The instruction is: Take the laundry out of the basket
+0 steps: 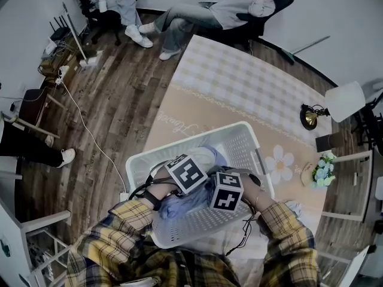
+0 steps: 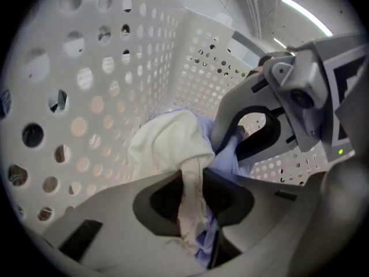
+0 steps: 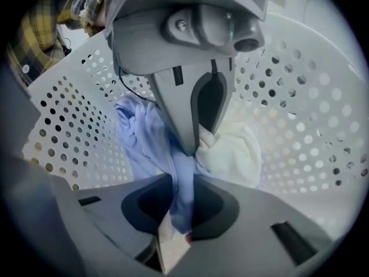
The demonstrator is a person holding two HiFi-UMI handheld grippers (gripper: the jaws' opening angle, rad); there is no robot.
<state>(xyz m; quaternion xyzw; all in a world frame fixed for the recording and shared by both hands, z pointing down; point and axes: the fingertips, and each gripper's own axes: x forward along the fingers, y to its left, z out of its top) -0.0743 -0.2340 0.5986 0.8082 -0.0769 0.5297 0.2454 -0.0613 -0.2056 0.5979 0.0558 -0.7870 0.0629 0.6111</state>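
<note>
**Head view:** a white perforated basket [image 1: 179, 143] stands on the checked tablecloth [image 1: 251, 82]. Its 9 o'clock corner reaches the table's edge, above the wooden floor [image 1: 114, 106]. Both grippers point down inside the basket, their marker cubes side by side.

**Left gripper** [image 2: 193, 198]: the jaws are clenched on a fold of the cream cloth [image 2: 167, 143], with a strip of blue caught alongside.

**Right gripper** [image 3: 179, 203]: the jaws are clenched on the pale blue cloth [image 3: 144, 137].

**Laundry:** both cloths lie bunched low in the basket, and the walls rise close around them. The open top is the one free side.

**Open room:** bare tablecloth runs from the basket toward 12 and 1 o'clock. A lamp [image 1: 344, 100] stands at 2 o'clock and flowers [image 1: 323, 171] at 3 o'clock. Seated people [image 1: 233, 8] are beyond the far edge at 12 o'clock.
</note>
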